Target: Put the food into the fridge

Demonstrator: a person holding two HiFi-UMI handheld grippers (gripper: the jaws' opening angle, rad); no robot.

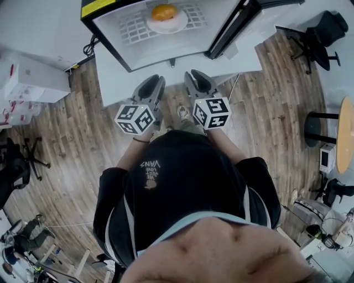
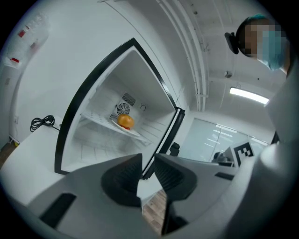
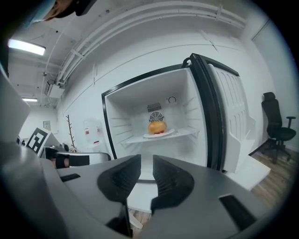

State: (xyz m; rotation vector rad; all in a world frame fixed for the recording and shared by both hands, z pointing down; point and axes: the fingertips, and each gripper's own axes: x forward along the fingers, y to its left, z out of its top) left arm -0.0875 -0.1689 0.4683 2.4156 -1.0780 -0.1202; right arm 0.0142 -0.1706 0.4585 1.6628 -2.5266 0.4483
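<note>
The burger [image 3: 157, 127] lies on the fridge shelf [image 3: 187, 134] at frame centre, well beyond the narrowly parted, empty fingers of the left gripper [image 2: 148, 161] and the right gripper [image 3: 146, 162].

**Food shelved, my claws outside**

The fridge [image 1: 144, 52] stands open with its door [image 1: 232, 27] swung to the right. A bun [image 1: 164, 11] sits on a plate [image 1: 178, 23] on the wire shelf [image 1: 130, 30]. My left claw [image 1: 156, 83] and right claw [image 1: 193, 80] point toward it side by side, short of the opening, above the wood floor [image 1: 66, 143].
</note>
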